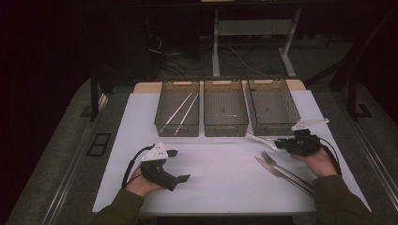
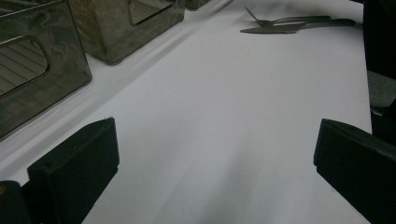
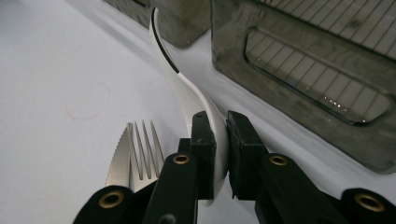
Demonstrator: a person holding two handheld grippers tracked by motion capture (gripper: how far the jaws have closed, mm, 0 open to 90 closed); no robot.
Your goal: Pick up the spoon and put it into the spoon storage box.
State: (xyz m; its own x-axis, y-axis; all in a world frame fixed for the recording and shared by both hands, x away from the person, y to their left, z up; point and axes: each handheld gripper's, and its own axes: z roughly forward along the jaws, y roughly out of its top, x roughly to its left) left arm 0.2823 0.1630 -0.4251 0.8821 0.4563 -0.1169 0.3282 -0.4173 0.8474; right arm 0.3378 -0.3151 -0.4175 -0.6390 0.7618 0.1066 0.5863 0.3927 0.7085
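Observation:
My right gripper (image 1: 283, 143) is shut on a shiny metal spoon (image 1: 258, 138) just in front of the right bin (image 1: 273, 106). In the right gripper view the pads (image 3: 203, 140) pinch the spoon's (image 3: 184, 86) wider end, and its thin end curves away toward the bins. A fork (image 3: 145, 144) and a serrated knife (image 3: 119, 161) lie side by side on the white table (image 1: 220, 161), right beside this gripper. My left gripper (image 1: 180, 165) rests at the front left, open, with only bare table between its jaws (image 2: 215, 154).
Three dark see-through bins stand in a row at the back: the left bin (image 1: 178, 111) holds two long thin sticks, and the middle bin (image 1: 225, 108) looks bare. The fork (image 1: 277, 165) and knife (image 1: 271, 170) point toward the front right edge.

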